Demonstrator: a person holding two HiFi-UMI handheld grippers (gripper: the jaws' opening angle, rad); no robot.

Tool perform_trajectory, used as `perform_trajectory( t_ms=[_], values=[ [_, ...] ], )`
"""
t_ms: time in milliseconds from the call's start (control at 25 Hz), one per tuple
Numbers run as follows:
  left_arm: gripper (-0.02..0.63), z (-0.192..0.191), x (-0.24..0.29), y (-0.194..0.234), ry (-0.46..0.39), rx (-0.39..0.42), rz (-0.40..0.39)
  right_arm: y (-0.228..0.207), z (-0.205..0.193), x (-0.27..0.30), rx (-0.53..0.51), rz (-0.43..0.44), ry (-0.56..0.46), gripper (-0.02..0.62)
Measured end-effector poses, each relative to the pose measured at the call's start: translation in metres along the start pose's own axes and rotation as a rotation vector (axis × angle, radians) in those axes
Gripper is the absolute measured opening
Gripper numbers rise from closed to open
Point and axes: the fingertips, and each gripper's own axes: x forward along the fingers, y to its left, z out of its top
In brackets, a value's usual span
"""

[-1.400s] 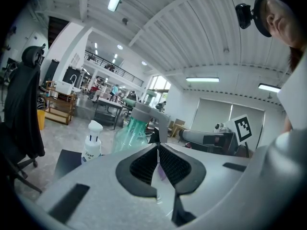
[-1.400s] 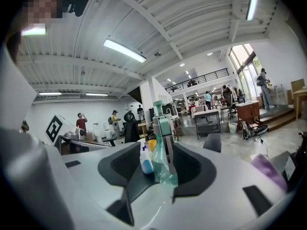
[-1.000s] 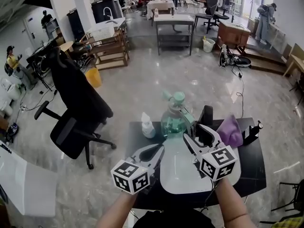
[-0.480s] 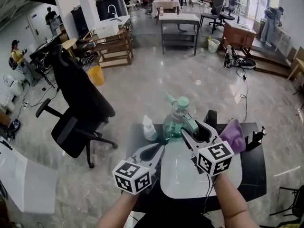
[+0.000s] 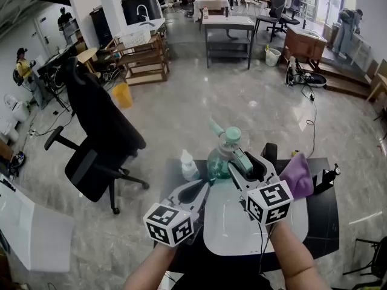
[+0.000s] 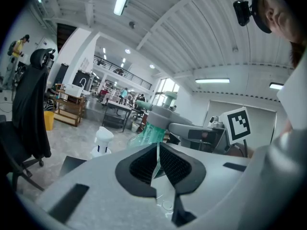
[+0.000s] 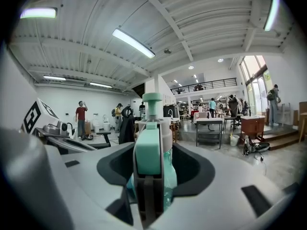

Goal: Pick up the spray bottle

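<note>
The right claw point(image 5: 237, 159) is pinching the spray bottle point(image 5: 217, 158) at its neck, just under the mint-green head. In the right gripper view the pale trigger stands upright between the jaws, with the clear teal body below. The bottle hangs over the far edge of the black surface point(image 5: 323, 207), and its base seems just clear of it. The left claw point(image 5: 202, 191) is pressed together with nothing in it, low beside the bottle and over a white board point(image 5: 227, 228). A small white bottle point(image 5: 188, 164) stands left of the spray bottle, its label too small to read. A purple cloth point(image 5: 296, 174) lies to the right.
</note>
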Motion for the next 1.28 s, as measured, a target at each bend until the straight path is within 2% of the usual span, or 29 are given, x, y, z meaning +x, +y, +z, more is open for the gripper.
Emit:
perform_trajectory(
  t_ms=[80, 360, 1280],
  values=[
    [0.015, 0.0, 0.002, 0.001, -0.002, 0.0, -0.001, -0.001, 0.0, 0.001, -0.003, -0.01, -0.003, 0.202],
    [0.015, 0.007, 0.006, 0.001, -0.013, 0.007, -0.002, 0.002, -0.002, 0.002, -0.01, -0.004, 0.001, 0.114],
    [0.015, 0.016, -0.008, 0.005, -0.036, -0.005, -0.005, -0.001, -0.001, -0.024, 0.082, 0.032, -0.066, 0.094]
  ],
)
